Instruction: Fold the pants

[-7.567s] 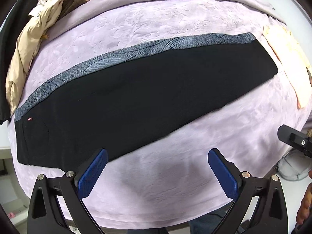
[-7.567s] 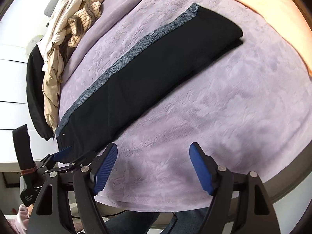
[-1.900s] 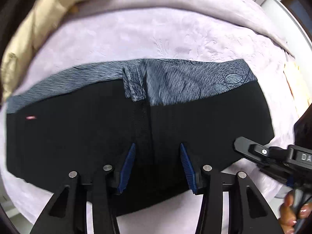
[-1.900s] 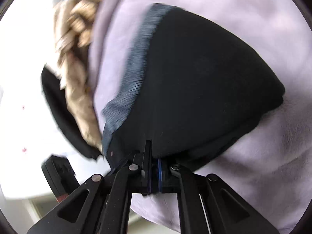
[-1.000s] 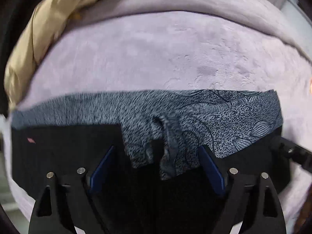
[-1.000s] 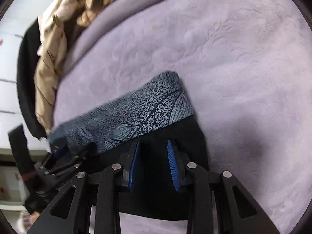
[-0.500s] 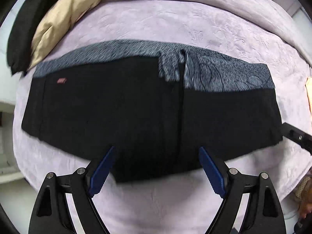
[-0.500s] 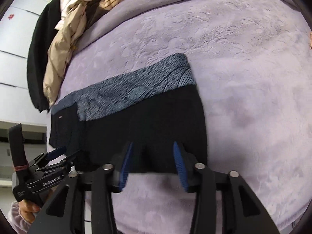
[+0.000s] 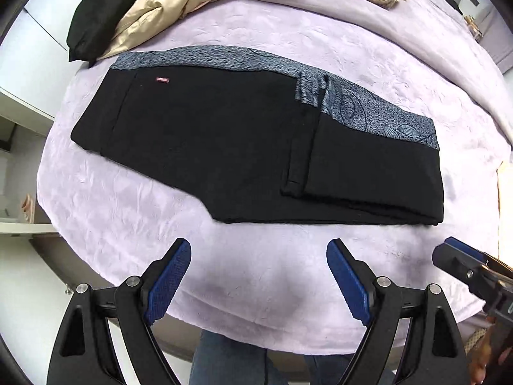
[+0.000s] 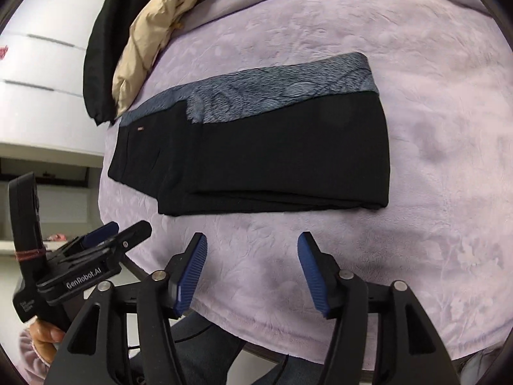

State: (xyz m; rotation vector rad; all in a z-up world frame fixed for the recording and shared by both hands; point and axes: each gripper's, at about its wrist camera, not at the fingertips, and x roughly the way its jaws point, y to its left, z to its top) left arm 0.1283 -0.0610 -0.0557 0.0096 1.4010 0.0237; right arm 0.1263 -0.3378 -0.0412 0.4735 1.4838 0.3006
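The black pants (image 9: 224, 141) with a grey patterned side stripe lie flat on the lilac bedspread (image 9: 256, 263), the leg end folded over from the right onto the middle. They also show in the right wrist view (image 10: 282, 147). My left gripper (image 9: 258, 276) is open and empty, hovering over bare bedspread on the near side of the pants. My right gripper (image 10: 251, 266) is open and empty, also near of the pants. Each gripper shows at the edge of the other's view, the right one (image 9: 471, 272) and the left one (image 10: 105, 240).
A heap of clothes, a beige jacket (image 9: 166, 9) and a black garment (image 9: 102, 9), lies at the far left of the bed. A peach cloth (image 9: 505, 192) lies at the right edge. White drawers (image 10: 41, 64) stand left of the bed.
Over the last seconds the leg end was folded over onto the pants and let go. Both grippers opened and pulled back toward the near edge of the bed.
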